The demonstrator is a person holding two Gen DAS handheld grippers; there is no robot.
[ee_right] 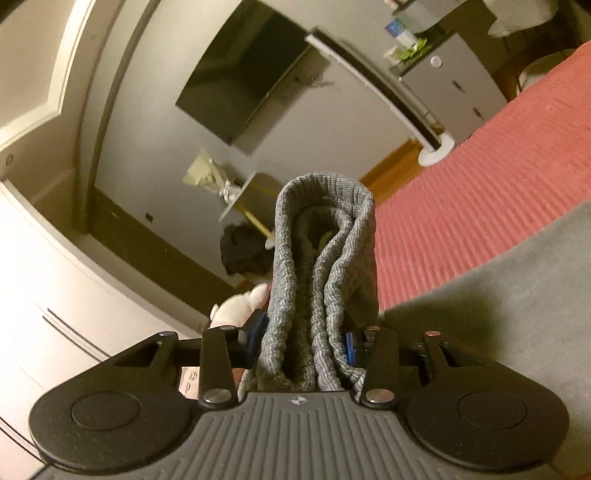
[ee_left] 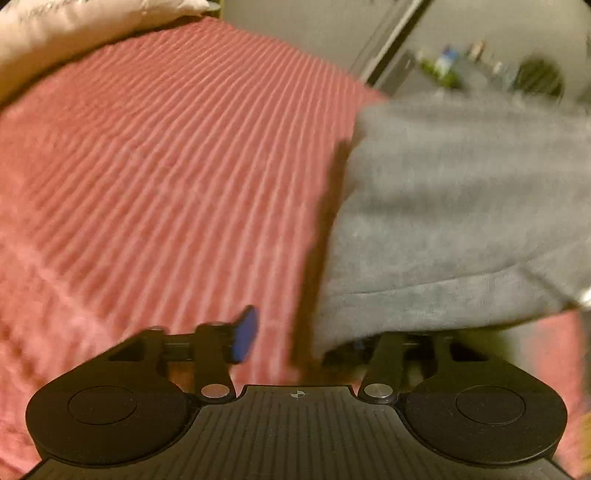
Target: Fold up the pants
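The grey pants (ee_left: 454, 206) hang over the red ribbed bedspread (ee_left: 166, 166) on the right of the left wrist view, which is blurred. My left gripper (ee_left: 303, 339) is open: its left blue pad (ee_left: 245, 334) is bare, and the cloth's lower edge drapes over the right finger. My right gripper (ee_right: 304, 341) is shut on the bunched ribbed waistband (ee_right: 325, 266), which stands up between its blue pads. The rest of the pants (ee_right: 517, 295) spreads to the right, over the bedspread (ee_right: 480, 177).
A white pillow (ee_left: 66, 33) lies at the bed's far left corner. Past the bed edge are a grey cabinet (ee_right: 454, 88), a dark wall screen (ee_right: 251, 77), a white door (ee_right: 55, 277) and a dark heap on the floor (ee_right: 243, 254).
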